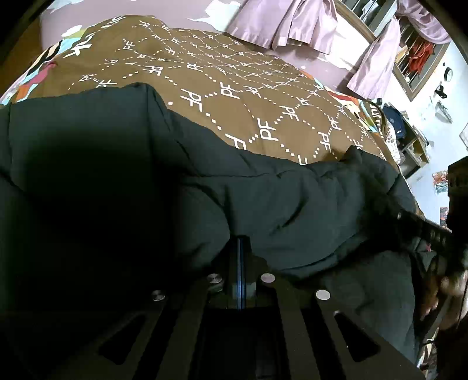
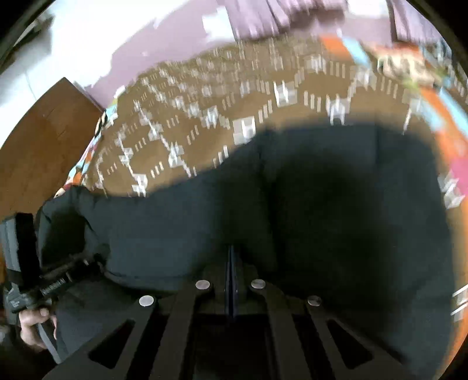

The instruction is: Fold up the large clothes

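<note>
Both hand-held grippers, left [image 1: 240,248] and right [image 2: 231,254], pinch the near edge of a puffy dark quilted jacket [image 1: 263,198] stretching sideways between them on the brown patterned bed [image 1: 204,73].

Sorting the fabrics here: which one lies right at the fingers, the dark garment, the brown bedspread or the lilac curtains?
The dark garment; the brown bedspread lies beyond it, the lilac curtains hang farthest.

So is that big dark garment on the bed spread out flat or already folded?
Spread, not neatly folded: the dark garment lies wide and rumpled across the brown bedcover. Whether any part is doubled under cannot be told.
</note>
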Available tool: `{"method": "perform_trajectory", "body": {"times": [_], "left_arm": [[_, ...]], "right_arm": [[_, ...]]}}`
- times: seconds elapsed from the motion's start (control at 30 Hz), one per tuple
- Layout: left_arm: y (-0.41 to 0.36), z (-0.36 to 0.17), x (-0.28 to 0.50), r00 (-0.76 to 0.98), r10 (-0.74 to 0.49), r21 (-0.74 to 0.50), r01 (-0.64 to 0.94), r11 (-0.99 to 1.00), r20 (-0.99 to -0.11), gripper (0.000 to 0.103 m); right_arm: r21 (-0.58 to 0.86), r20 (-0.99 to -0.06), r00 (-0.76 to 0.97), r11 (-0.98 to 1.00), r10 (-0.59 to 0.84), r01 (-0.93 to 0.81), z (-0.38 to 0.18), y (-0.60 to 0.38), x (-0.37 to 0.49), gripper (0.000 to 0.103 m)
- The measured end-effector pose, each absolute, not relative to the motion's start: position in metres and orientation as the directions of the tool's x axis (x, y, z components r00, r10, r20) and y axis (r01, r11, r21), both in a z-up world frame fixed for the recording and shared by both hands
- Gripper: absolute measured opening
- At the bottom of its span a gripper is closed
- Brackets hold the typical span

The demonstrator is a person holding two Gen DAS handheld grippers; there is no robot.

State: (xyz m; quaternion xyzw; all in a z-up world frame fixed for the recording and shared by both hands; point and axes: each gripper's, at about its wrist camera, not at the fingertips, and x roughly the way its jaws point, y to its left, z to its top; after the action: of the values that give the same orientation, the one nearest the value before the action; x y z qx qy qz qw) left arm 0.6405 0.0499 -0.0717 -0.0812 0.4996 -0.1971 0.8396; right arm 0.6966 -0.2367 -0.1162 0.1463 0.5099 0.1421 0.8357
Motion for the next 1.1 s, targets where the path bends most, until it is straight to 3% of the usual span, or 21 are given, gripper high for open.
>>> {"method": "perform_trajectory", "body": {"times": [0.2,0.43,0.5,0.53,0.6,0.7,0.83,0.93,1.03,1.1], "left_arm": [[0.05,-0.071,0.643,0.423,-0.406,-0.329,0.245,0.912,-0.81,0.001],[0.051,-0.061,0.634,0.459,-0.411,-0.326,0.256,0.91,-0.788,0.001],[0.052,-0.053,0.63,0.477,-0.399,-0.317,0.247,0.916,-0.783,0.001],[0.052,-0.045,0.624,0.499,-0.381,-0.301,0.236,0.924,-0.778,0.001],[0.053,-0.034,0.613,0.534,-0.361,-0.283,0.225,0.932,-0.765,0.012],[0.051,-0.013,0.594,0.573,-0.36,-0.297,0.204,0.933,-0.737,0.048],[0.049,0.023,0.561,0.618,-0.366,-0.317,0.193,0.929,-0.696,0.054],[0.043,0.047,0.54,0.638,-0.339,-0.284,0.191,0.939,-0.692,0.082],[0.039,0.069,0.513,0.654,-0.338,-0.279,0.197,0.94,-0.677,0.095],[0.038,0.083,0.495,0.667,-0.329,-0.27,0.195,0.943,-0.668,0.096]], "right_arm": [[0.393,-0.796,0.471,0.916,0.38,-0.074,-0.127,-0.235,0.691,0.0],[0.447,-0.712,0.566,0.89,0.416,-0.091,-0.086,-0.252,0.652,0.006],[0.432,-0.696,0.594,0.896,0.404,-0.103,-0.072,-0.254,0.639,0.014],[0.417,-0.692,0.608,0.903,0.39,-0.104,-0.063,-0.254,0.632,0.025],[0.397,-0.678,0.636,0.912,0.369,-0.105,-0.049,-0.254,0.618,0.034],[0.392,-0.661,0.657,0.913,0.362,-0.108,-0.026,-0.255,0.595,0.045],[0.349,-0.646,0.682,0.927,0.342,-0.135,0.004,-0.25,0.566,0.069],[0.327,-0.631,0.697,0.931,0.341,-0.16,0.023,-0.245,0.543,0.078],[0.323,-0.617,0.707,0.93,0.346,-0.174,0.043,-0.248,0.513,0.09],[0.315,-0.608,0.715,0.931,0.345,-0.181,0.055,-0.25,0.49,0.093]]}}
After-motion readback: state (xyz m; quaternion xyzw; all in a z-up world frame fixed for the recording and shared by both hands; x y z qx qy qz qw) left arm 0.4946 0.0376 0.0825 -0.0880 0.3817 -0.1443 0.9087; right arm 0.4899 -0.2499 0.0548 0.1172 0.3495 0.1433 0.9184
